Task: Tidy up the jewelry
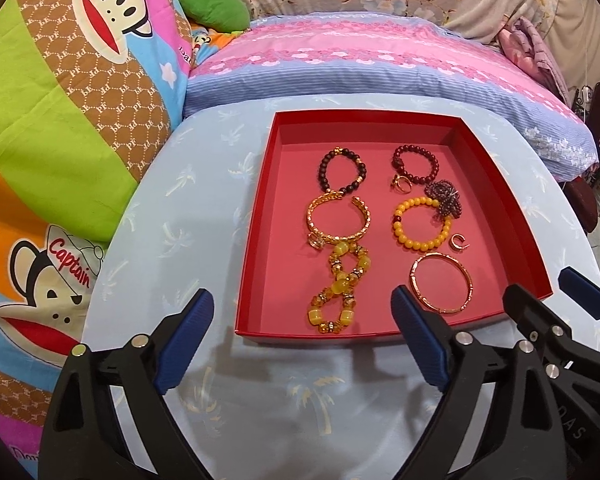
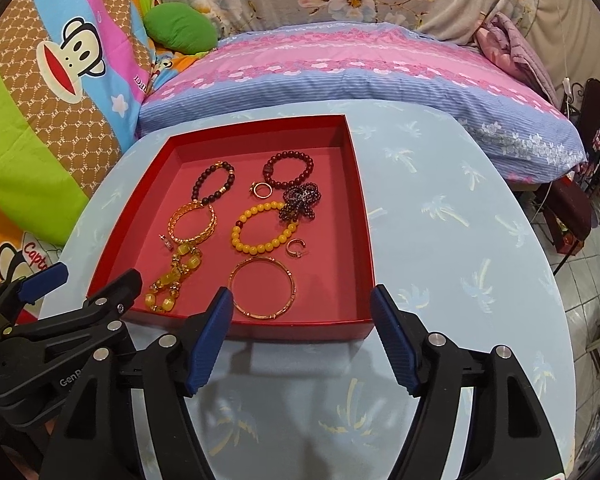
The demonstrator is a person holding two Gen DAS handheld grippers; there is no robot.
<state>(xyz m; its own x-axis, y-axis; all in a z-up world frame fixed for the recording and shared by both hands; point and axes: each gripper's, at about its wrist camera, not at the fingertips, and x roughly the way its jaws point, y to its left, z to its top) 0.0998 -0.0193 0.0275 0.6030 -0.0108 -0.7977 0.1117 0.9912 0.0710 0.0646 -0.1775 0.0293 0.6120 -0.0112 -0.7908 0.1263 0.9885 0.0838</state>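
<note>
Resting on round table, red tray already holds all visible jewelry; task looks near finished, nothing outside tray; rose-gold bangle nearest front wall; amber bead bracelet front left; yellow bead bracelet, gold cuff, two dark bead bracelets behind; small rings between; left gripper and right gripper both spread open, empty, hovering before tray.
</note>
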